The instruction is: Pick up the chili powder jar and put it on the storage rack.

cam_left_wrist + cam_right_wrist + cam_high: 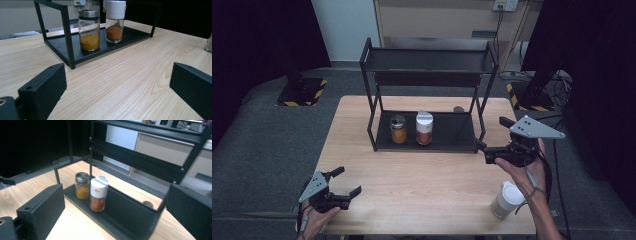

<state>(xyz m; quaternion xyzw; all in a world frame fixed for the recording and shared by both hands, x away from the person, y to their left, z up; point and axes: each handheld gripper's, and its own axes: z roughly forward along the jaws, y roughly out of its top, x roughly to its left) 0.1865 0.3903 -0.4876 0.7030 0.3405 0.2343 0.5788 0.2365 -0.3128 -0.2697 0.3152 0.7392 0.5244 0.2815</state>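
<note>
Black jaws are spread wide on the right claw [493, 137], nothing held between them, and it is hovering just off the right end of the rack [427, 95]. In the right gripper view the jaws are seen framing the white-capped jar [98, 193] of red-orange spice, with the steel-lidded jar [82, 185] of yellow powder just beside it; both are standing upright on the rack's lower shelf. The left claw [346, 182] is also parted and empty, held low over the wooden surface [422, 180] near the front left corner, well apart from the rack.

A risk is judged here: the rack's end post [162, 207] lies between the right claw and the jars, so a straight reach could be blocked, or the frame nudged. The two jars stand close together, and a wide approach to one could tip its neighbour. Another white-lidded jar [508, 199] is standing on the surface under the right forearm, and a dropped elbow or the trailing cable could knock it over.
</note>
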